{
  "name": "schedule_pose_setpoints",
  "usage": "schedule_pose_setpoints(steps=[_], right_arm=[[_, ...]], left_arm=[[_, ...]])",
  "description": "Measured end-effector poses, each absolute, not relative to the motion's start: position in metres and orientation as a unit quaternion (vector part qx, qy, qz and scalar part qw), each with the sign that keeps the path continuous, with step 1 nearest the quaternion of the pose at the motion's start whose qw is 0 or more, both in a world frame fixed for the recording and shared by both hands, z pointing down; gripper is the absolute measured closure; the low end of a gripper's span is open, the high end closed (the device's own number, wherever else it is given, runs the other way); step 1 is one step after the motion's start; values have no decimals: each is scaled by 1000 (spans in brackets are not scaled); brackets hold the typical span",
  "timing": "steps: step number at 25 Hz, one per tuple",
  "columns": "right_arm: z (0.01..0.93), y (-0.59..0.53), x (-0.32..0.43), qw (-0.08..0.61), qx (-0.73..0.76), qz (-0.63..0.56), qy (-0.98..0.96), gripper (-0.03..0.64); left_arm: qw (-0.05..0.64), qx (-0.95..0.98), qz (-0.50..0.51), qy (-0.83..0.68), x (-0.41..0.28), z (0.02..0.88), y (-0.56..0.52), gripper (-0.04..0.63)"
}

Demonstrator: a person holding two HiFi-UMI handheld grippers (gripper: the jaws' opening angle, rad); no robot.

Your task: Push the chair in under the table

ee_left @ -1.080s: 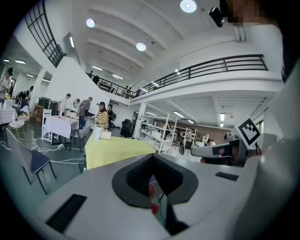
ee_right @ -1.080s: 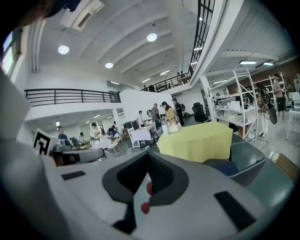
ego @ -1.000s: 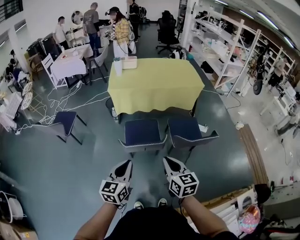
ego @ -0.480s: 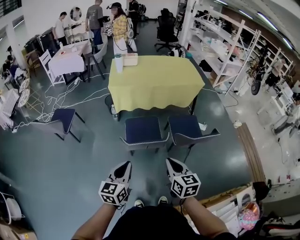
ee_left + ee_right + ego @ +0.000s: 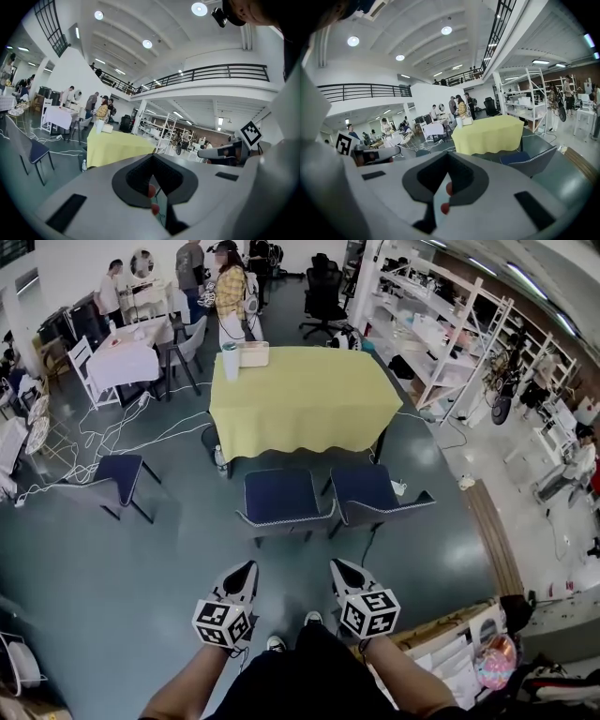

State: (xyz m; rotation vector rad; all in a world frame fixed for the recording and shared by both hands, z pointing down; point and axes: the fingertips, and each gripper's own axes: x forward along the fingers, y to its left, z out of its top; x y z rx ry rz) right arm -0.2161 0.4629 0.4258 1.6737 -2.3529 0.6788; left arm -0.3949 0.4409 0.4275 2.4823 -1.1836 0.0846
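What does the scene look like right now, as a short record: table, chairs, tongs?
table: yellow table; cup and box at its far left corner
chairs: left chair and right chair on the near side, seats not yet under
left: left tongs shut, empty, short of the chairs
right: right tongs shut, empty, short of the chairs

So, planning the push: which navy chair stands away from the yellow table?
The navy cushioned chair at far left; the other two sit at the yellow-clothed table.
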Motion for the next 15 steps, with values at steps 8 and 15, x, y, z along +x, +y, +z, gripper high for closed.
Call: schedule_pose_setpoints(steps=[8, 15], right_arm=[[435, 447, -199, 86, 567, 234, -785, 603], [440, 402, -185, 74, 556, 237, -793, 603]], left_arm=[[197, 885, 35, -421, -384, 437, 424, 586], [195, 881, 34, -430, -370, 440, 388, 586]])
